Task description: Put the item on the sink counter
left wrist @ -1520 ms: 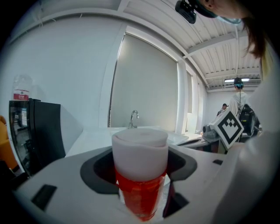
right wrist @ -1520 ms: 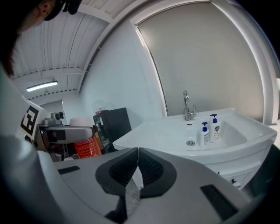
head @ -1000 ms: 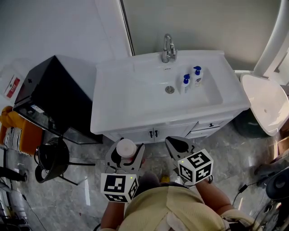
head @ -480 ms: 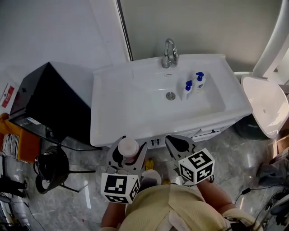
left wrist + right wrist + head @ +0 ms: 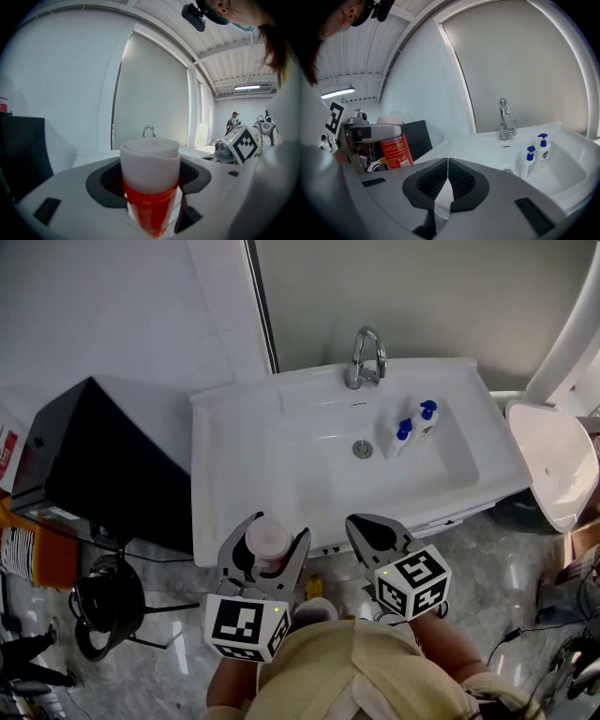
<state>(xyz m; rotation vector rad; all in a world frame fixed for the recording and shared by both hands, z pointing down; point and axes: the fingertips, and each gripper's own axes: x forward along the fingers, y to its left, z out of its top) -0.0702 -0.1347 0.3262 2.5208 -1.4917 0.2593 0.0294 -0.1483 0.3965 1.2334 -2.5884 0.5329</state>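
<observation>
Head view: the left gripper (image 5: 267,554) clamps an upright red bottle (image 5: 266,536), held just short of the sink counter's (image 5: 234,474) near edge. The right gripper (image 5: 370,535) is closed and empty. This looks like the carrying step; next, the bottle needs moving forward over the counter's bare left part and lowering.

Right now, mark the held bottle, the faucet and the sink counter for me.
Bottle (image 5: 150,206): left gripper view, its red body.
Faucet (image 5: 357,362): head view, its upright stem.
Sink counter (image 5: 234,474): head view, bare left deck.
</observation>
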